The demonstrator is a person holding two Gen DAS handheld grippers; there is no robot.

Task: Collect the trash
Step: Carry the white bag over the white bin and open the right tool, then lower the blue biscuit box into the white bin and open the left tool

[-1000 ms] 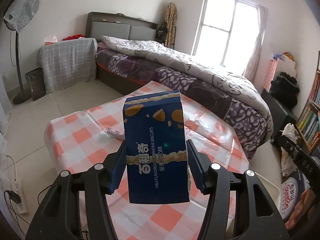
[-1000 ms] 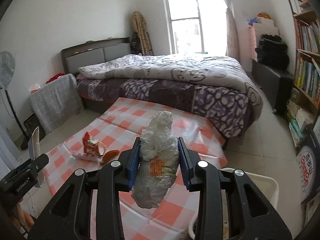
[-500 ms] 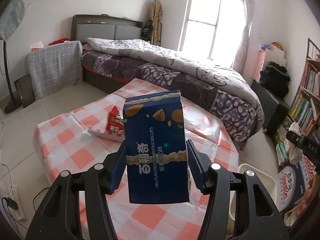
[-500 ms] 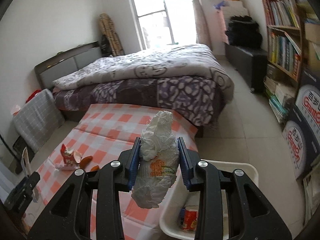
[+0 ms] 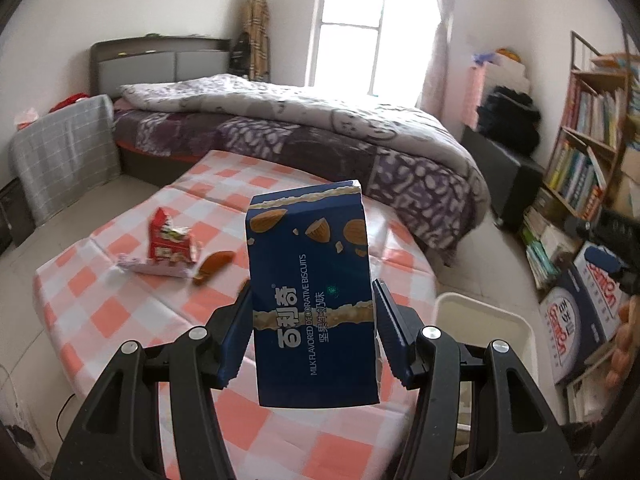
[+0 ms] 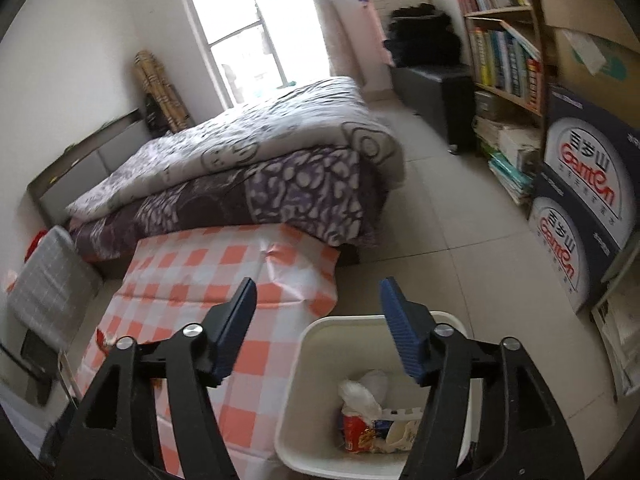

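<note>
My left gripper is shut on a blue biscuit box, held upright above the checked table. A red snack packet and an orange-brown peel lie on the table's left part. The white bin stands on the floor past the table's right edge. In the right wrist view my right gripper hangs above the white bin, its jaws opening with nothing between them. A crumpled white plastic bag lies inside the bin among other wrappers.
A bed with a purple patterned quilt runs behind the table. A bookshelf and printed cartons line the right wall. A grey checked cover drapes a stand at left. Tiled floor lies between bin and cartons.
The right gripper swung right from over the table to above the bin, opened, and the white plastic bag fell into the bin. The left gripper carried the biscuit box rightward.
</note>
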